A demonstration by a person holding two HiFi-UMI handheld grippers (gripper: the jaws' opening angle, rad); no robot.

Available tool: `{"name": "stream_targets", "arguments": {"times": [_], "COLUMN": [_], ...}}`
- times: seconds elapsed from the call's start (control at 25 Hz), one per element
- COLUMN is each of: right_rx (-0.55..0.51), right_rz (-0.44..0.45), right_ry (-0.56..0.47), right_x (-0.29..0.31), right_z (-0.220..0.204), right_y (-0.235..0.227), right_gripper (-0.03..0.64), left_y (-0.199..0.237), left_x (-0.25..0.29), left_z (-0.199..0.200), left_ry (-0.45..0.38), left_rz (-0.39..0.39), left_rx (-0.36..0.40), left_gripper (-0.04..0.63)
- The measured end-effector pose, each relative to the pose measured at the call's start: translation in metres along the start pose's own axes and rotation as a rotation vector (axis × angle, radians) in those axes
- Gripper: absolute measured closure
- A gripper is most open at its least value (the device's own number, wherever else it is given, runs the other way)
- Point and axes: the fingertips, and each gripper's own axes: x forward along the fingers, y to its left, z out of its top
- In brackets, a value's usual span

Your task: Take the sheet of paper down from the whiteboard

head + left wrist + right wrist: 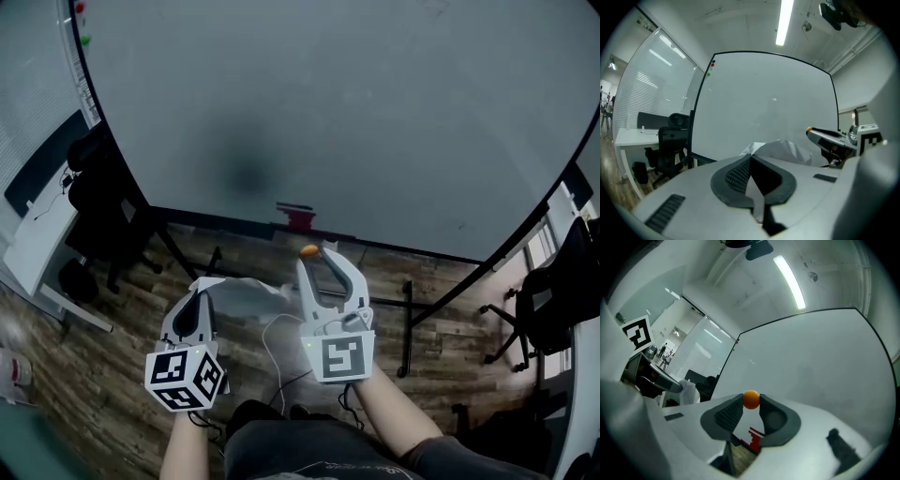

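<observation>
The whiteboard [356, 112] stands bare in front of me. The white sheet of paper [248, 298] hangs crumpled off the board, and my left gripper [199, 292] is shut on it, low and left of centre. In the left gripper view the paper [780, 150] bulges just beyond the closed tips of that gripper [750, 159]. My right gripper [312, 253] is beside it, shut on a small orange round magnet [308, 250] pinched between its tips. The right gripper view shows the magnet [751, 399] at the jaw tips, with the paper [688, 392] off to the left.
A red object [296, 217] sits on the board's bottom ledge. Red and green magnets [82, 26] stick at the board's top left corner. Black office chairs stand at the left [103, 202] and right [548, 300]. A white desk [37, 244] is at the left. The board's black stand legs [408, 319] cross the wooden floor.
</observation>
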Motion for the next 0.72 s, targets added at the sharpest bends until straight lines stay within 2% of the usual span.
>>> {"name": "stream_targets", "arguments": {"times": [0.32,0.72], "right_rx": [0.013,0.013], "right_rz": [0.017,0.02], "right_ry": [0.018,0.028], "right_x": [-0.013,-0.083], "right_z": [-0.003,0.017], "right_y": [0.025,0.043], "right_gripper": [0.505,0.505], "left_y": [0.017,-0.01], "left_x": [-0.026,-0.097], "left_z": [-0.024,-0.025], "left_ry": [0.023,-0.006], "left_rz": [0.024,0.029], "left_rx": [-0.033,0.006], "left_gripper": [0.584,0.584]}}
